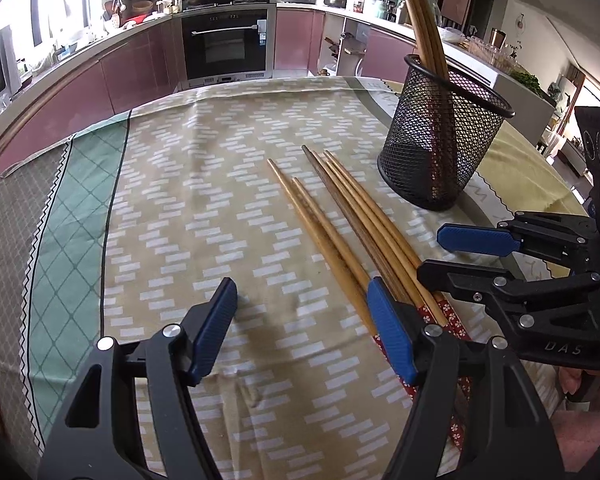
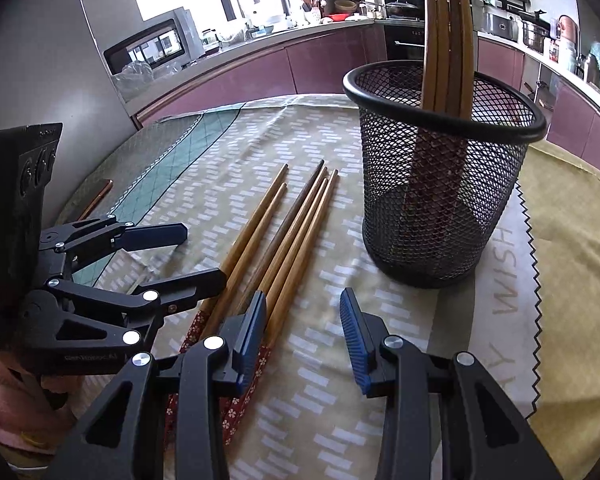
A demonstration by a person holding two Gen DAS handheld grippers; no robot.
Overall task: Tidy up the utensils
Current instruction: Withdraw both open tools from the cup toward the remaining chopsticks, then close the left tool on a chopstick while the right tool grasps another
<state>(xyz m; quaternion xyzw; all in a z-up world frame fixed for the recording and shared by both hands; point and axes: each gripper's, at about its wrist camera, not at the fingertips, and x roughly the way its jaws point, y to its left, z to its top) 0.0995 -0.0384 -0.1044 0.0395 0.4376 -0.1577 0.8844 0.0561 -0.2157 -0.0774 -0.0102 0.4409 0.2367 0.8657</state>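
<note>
Partly done: some chopsticks (image 2: 446, 32) upright in mesh holder (image 2: 440, 184), five loose chopsticks (image 2: 284, 232) left on table (image 1: 180, 200), both tongs apart, empty.

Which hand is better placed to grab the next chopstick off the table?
Probably right: the right tool hangs open at the loose chopsticks' handle ends, nearer the mesh cup. The left tool gapes mostly over bare cloth.

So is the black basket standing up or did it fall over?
Standing up. The black mesh basket sits on its base on the tablecloth, rim on top, with chopsticks sticking up out of it.
</note>
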